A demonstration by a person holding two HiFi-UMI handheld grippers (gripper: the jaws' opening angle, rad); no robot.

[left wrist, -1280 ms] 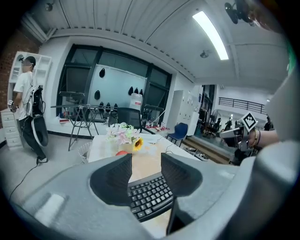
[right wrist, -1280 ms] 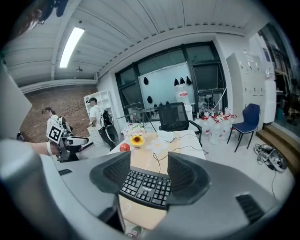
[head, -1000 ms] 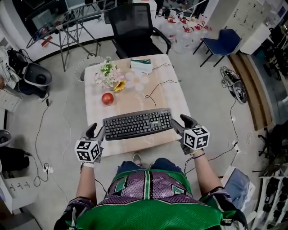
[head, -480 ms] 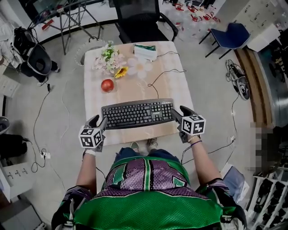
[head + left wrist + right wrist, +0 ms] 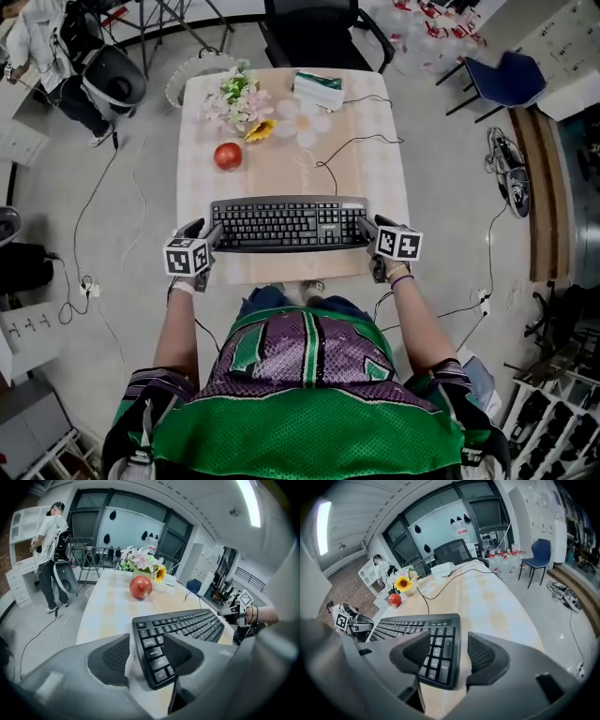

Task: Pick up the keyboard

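The black keyboard (image 5: 286, 223) lies flat along the near part of the table (image 5: 281, 272). My left gripper (image 5: 204, 232) is at its left end and my right gripper (image 5: 373, 228) at its right end. In the left gripper view the keyboard's (image 5: 187, 625) left end sits between the opening jaws of the left gripper (image 5: 146, 656), with a pale gap beside the left pad. In the right gripper view the keyboard's (image 5: 422, 630) right end is between the jaws of the right gripper (image 5: 443, 653), and a strip of table shows beside the right pad.
A red apple (image 5: 228, 156), a flower bunch (image 5: 239, 98) and a green-and-white box (image 5: 319, 89) stand on the far half. The keyboard's cable (image 5: 347, 150) curls across the middle. A black chair (image 5: 319, 28) is behind the table. A person (image 5: 49, 550) stands far left.
Both grippers have come down with the keyboard between them, from above the table's front edge onto the tabletop. The keyboard now lies level.
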